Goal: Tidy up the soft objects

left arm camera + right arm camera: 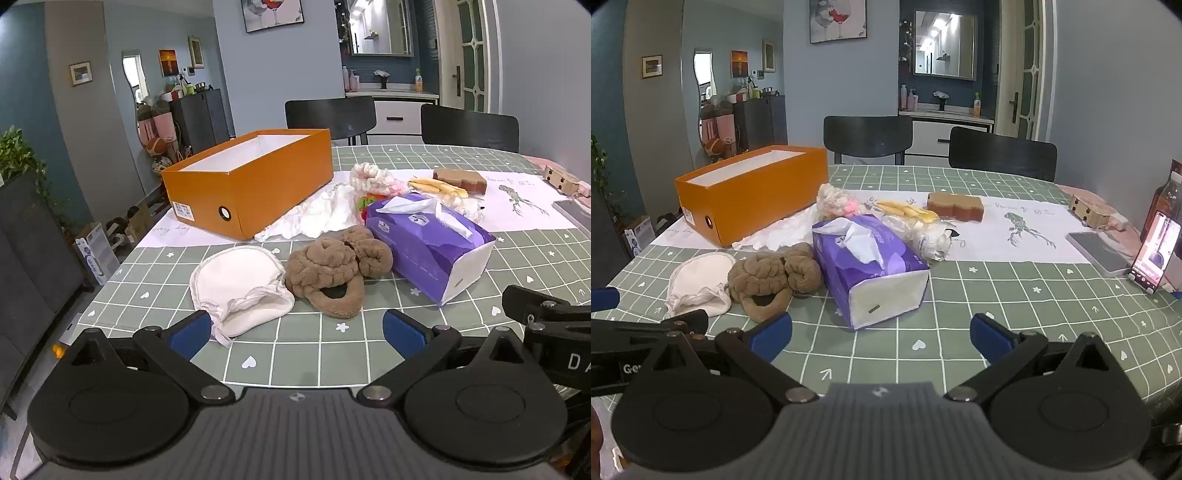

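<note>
An open orange box [255, 181] [753, 192] stands at the table's far left. In front of it lie a white cloth pouch [240, 288] [698, 284], a brown plush slipper [332, 269] [768, 280], a purple tissue pack [432, 240] [871, 266], a crumpled white cloth [325, 214], a cream and pink fluffy item [373, 177] [834, 203], yellow cloth [439, 186] [905, 212] and a brown sponge [461, 179] [955, 205]. My left gripper [295, 332] is open just short of the pouch and slipper. My right gripper [881, 336] is open just short of the tissue pack.
Two black chairs [332, 114] [1001, 151] stand behind the table [997, 295]. At the right edge are a lit phone [1154, 254], a grey tablet [1097, 251], a bottle [1167, 199] and a wooden block [1087, 210]. A dark cabinet [29, 251] stands left of the table.
</note>
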Available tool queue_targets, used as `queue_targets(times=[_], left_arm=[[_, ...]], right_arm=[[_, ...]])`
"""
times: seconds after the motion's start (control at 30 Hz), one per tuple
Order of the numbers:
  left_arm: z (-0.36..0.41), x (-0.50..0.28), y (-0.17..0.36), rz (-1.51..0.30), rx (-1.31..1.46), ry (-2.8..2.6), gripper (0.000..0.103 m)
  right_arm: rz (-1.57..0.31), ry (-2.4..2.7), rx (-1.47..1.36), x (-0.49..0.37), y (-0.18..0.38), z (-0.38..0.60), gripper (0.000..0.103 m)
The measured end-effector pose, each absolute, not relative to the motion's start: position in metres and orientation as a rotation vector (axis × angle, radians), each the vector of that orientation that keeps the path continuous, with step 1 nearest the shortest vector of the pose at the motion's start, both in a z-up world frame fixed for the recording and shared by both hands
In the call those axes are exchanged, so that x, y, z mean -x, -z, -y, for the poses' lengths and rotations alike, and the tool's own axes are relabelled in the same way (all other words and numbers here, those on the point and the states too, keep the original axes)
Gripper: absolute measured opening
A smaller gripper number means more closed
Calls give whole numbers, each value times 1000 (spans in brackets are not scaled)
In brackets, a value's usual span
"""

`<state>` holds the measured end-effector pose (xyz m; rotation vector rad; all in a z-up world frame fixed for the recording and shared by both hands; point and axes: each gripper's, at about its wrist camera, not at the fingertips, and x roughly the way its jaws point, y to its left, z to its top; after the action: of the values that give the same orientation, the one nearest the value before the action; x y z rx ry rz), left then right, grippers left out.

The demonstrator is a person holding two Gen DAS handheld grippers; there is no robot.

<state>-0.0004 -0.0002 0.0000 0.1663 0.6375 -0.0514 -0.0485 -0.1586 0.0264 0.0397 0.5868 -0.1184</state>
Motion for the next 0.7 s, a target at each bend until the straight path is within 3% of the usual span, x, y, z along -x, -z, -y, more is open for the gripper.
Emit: queue_targets(times=[0.7], left_arm=[[-4,-2,4,-642,-161,48,103]], right_arm=[[-598,112,-34,49,-20,154,101]])
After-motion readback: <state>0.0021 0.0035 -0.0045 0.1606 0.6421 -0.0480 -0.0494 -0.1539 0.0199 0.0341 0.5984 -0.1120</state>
